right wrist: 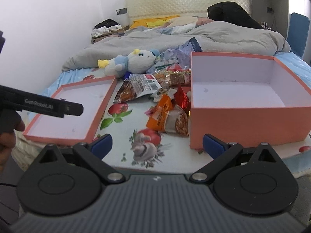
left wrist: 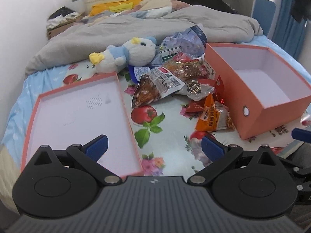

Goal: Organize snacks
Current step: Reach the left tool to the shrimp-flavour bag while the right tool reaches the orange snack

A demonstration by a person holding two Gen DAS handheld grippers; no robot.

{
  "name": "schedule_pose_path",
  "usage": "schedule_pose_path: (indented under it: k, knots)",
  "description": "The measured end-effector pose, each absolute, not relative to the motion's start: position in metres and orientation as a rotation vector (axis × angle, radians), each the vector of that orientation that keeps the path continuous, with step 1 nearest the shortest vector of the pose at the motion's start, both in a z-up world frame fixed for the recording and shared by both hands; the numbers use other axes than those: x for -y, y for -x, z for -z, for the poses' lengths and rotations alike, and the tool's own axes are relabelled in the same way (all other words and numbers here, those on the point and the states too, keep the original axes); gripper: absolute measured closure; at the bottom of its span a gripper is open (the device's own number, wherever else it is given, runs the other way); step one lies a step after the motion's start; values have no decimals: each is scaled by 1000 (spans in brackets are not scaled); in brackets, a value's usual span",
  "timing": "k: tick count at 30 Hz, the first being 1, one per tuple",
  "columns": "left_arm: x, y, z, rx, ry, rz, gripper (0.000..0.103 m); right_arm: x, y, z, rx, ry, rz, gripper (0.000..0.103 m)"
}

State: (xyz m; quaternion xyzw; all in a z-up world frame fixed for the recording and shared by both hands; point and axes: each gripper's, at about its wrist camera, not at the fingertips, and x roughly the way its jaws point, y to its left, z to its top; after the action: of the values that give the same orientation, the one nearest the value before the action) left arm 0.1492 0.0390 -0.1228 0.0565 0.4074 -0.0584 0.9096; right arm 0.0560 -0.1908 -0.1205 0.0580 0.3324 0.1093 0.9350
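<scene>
Surface: bed with a pale blue sheet (left wrist: 167,134) printed with tomatoes, leaves and flowers; a rumpled grey duvet (left wrist: 120,33) is pushed toward the cream quilted headboard (right wrist: 186,1). White wall on the left; a yellow item (left wrist: 116,5) lies near the headboard, a dark heap of cloth (right wrist: 231,13) sits at the far right of the bed, and a cardboard box of clothes (left wrist: 62,22) stands beside the bed's far left corner. Containers: a shallow salmon-pink lid (left wrist: 31,128), white inside, lies open side up on the left with nothing in it; a deep salmon-pink box (right wrist: 243,122) with a white interior stands on the right, also holding nothing, with a round metal-ringed hole in its end wall in the left wrist view. Snack packets (left wrist: 175,81) lie in a loose pile on the sheet between lid and box: a clear-and-white packet of brown sticks (left wrist: 153,89), red and gold foil wrappers, a crumpled blue-white bag (left wrist: 184,40) at the back. An orange packet with a clear window (right wrist: 167,120) lies nearest, just beside the box's wall. A white and blue plush toy (left wrist: 128,55) lies on its side behind the lid, next to the pile. Left gripper (left wrist: 154,147): jaws spread wide, blue pads holding nothing, hovering over the near edge of the bed. Right gripper (right wrist: 157,145): likewise wide apart and free of load, low in front of the box.
</scene>
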Motion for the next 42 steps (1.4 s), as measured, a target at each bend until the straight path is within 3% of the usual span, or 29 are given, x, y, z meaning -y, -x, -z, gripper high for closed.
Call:
schedule_pose_path:
  k: [7, 19, 25, 27, 32, 42]
  knots:
    - [-32, -194, 142, -868, -238, 190, 1, 168, -85, 131, -659, -58, -248, 19]
    - [-25, -286, 186, -973, -355, 330, 2, 143, -144, 164, -728, 75, -223, 20]
    - [-17, -334, 203, -955, -446, 351, 2, 125, -167, 173, -741, 163, -211, 17]
    - [-15, -349, 211, -949, -491, 363, 2, 118, -174, 173, -739, 203, -215, 24]
    - [-16, -379, 233, -948, -544, 362, 2, 104, -183, 176, -733, 251, -224, 25]
    - [3, -386, 246, -816, -749, 496, 1, 91, -196, 193, -707, 404, -196, 27]
